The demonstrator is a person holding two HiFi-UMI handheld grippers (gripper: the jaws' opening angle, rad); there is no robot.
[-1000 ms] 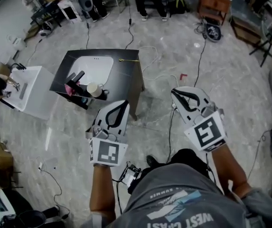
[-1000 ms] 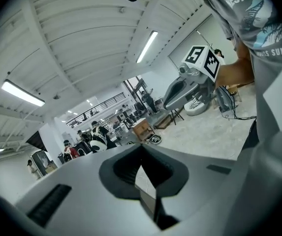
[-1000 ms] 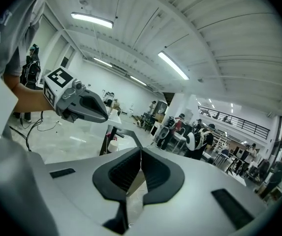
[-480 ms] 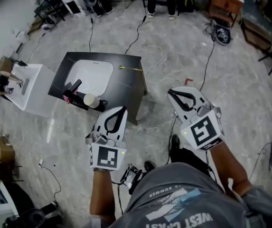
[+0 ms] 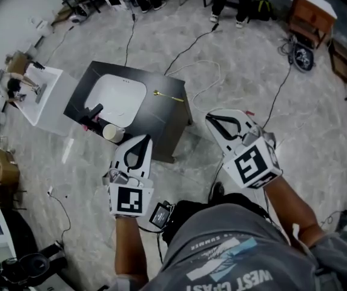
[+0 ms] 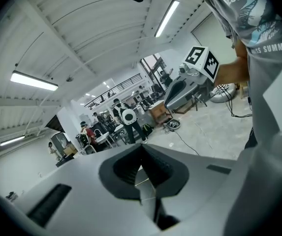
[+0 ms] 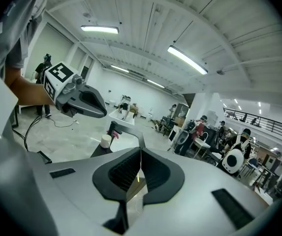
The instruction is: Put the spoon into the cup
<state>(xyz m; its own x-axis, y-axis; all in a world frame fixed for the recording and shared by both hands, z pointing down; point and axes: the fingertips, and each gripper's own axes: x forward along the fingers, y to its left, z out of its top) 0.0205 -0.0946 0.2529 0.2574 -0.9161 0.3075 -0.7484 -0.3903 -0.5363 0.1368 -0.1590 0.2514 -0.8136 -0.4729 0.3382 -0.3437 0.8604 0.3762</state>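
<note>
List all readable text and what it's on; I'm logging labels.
"WEST COAST": upside down on the person's grey shirt.
"SUMMER": same shirt, left gripper view; smaller print around it unreadable.
No words on the left gripper or right gripper, only square patterns.

The person's left forearm and right forearm extend forward. The left white two-jaw tool and the right white two-jaw tool point ahead, jaws pressed together on nothing.
</note>
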